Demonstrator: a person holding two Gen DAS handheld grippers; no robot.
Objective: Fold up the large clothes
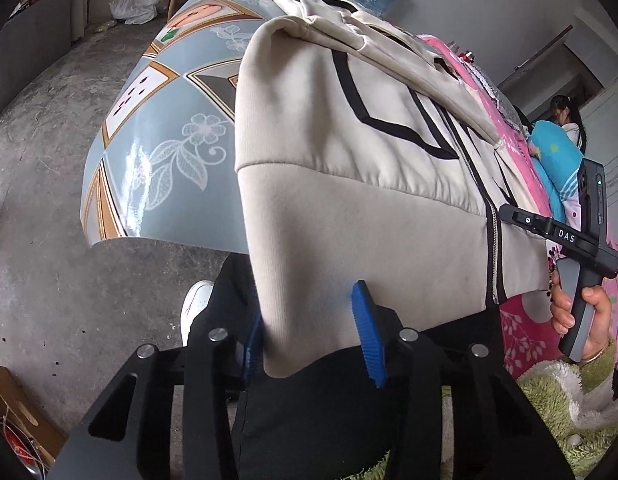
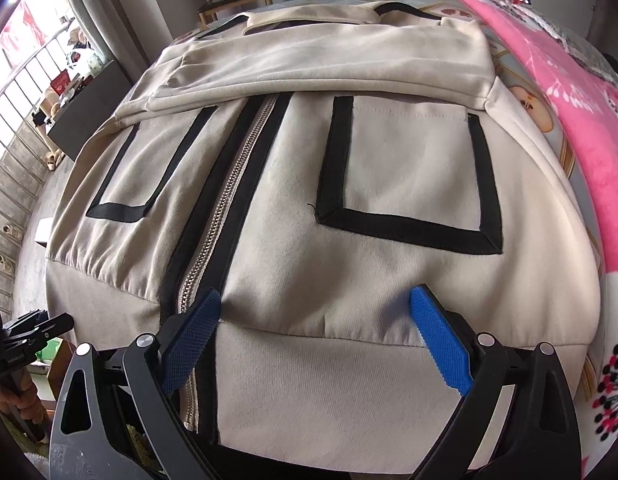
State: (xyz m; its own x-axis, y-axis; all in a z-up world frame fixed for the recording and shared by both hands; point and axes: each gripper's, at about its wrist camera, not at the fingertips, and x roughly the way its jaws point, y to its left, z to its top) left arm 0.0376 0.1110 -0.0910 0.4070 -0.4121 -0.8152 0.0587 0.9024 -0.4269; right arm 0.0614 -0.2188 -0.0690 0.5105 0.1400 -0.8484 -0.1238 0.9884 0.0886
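The only legible text is "DAS", in white letters on the right gripper [image 1: 505, 213], on its black body.

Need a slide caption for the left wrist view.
Left hand-held gripper straddles the hem corner of the cream zip-up jacket with black trim, hanging off the patterned table.

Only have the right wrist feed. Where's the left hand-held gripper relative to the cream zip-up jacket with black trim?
Observer: The left hand-held gripper straddles a hem corner of the cream zip-up jacket; the fabric sits between its blue ribbed pads.
Operator: Pinched?
Observer: Not flat; the jaws stand apart with the corner between them.
Operator: Corner on the table?
Observer: No, it hangs past the edge of the blue-grey floral tablecloth, with a white shoe on the floor below.
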